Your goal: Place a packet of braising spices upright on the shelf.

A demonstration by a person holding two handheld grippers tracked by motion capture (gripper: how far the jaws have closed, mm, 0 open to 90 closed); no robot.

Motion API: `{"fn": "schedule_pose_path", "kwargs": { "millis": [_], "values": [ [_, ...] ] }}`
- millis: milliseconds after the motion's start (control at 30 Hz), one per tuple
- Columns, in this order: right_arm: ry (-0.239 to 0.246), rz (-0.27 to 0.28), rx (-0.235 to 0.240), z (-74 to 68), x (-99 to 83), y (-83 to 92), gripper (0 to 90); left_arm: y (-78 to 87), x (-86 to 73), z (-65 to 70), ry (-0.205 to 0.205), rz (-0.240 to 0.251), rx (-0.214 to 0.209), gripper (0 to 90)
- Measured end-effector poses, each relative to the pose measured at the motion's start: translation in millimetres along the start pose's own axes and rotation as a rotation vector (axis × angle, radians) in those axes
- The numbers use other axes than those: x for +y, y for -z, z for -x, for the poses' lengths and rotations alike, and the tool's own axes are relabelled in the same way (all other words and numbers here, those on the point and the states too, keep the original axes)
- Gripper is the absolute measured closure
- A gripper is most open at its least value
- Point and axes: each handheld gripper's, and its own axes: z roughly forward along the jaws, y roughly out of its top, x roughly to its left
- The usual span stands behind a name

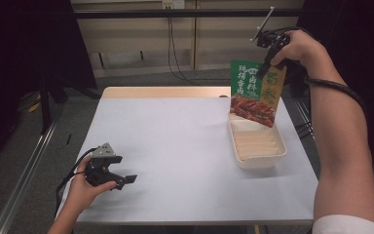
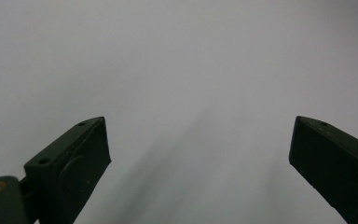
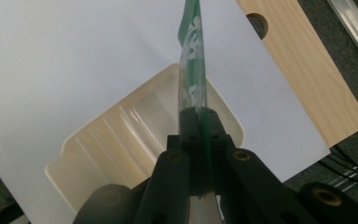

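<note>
**Sauce packet hangs over the tray, pinched in the right tongs**

Nearest the person, at about 8 o'clock on the white table [image 1: 185, 146], the left gripper [image 1: 126, 179] lies low in the left hand [image 1: 85, 187], just above the surface. Its jaws stand wide apart with nothing between them; in the left gripper view they frame bare white tabletop and a faint shadow.

Farther out, at roughly 3 o'clock, a cream ribbed tray [image 1: 257, 146] sits on the table near its right edge, its long side running away from the person. In the right gripper view the tray [image 3: 121, 140] lies directly below the jaws.

Beyond and above it, at about 2 o'clock, the right gripper [image 1: 268, 61] is raised in the right hand [image 1: 299, 48], pointing down. Its jaws are clamped tight on the top edge of a green and orange sauce packet [image 1: 253, 92], which hangs upright with its lower edge at the tray's far end; whether it touches the tray cannot be told. In the right gripper view the packet [image 3: 193, 70] shows edge-on between the pressed pads.

At the far edge, a strip of bare wooden tabletop [image 1: 165, 92] shows past the white sheet.
</note>
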Motion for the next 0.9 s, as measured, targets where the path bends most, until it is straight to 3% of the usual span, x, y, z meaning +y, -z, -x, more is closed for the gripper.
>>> {"fn": "schedule_pose_path", "kwargs": {
  "millis": [267, 333, 500, 633, 667, 833, 900],
  "values": [
    [0.007, -0.014, 0.022, 1.1, -5.9, -16.1, 90.0, 2.2, -0.1, 0.5, -0.001, 0.003, 0.0, 4.9],
    [-0.01, -0.031, 0.024, -0.4, -9.3, -20.5, 90.0, 2.3, 0.1, 0.9, -0.002, 0.002, -0.002, 4.9],
    [-0.016, -0.022, 0.032, -2.0, -14.1, -24.8, 90.0, 2.1, 1.8, 3.0, -0.014, 0.002, 0.009, 4.9],
    [-0.056, -0.017, 0.044, -4.7, -18.2, -30.3, 89.6, 0.9, 2.5, 5.6, -0.015, 0.0, 0.003, 4.9],
    [-0.048, -0.007, 0.046, -3.8, -19.4, -31.9, 89.6, 0.4, 2.5, 6.1, -0.014, -0.002, 0.001, 4.9],
    [-0.104, 0.013, 0.038, -6.3, -22.8, -28.9, 87.1, 1.7, 3.2, 6.6, -0.02, 0.0, -0.002, 4.9],
    [-0.104, 0.008, 0.033, -6.9, -23.3, -27.6, 86.5, 1.8, 3.4, 7.1, -0.021, 0.0, -0.001, 4.9]
  ]
}}
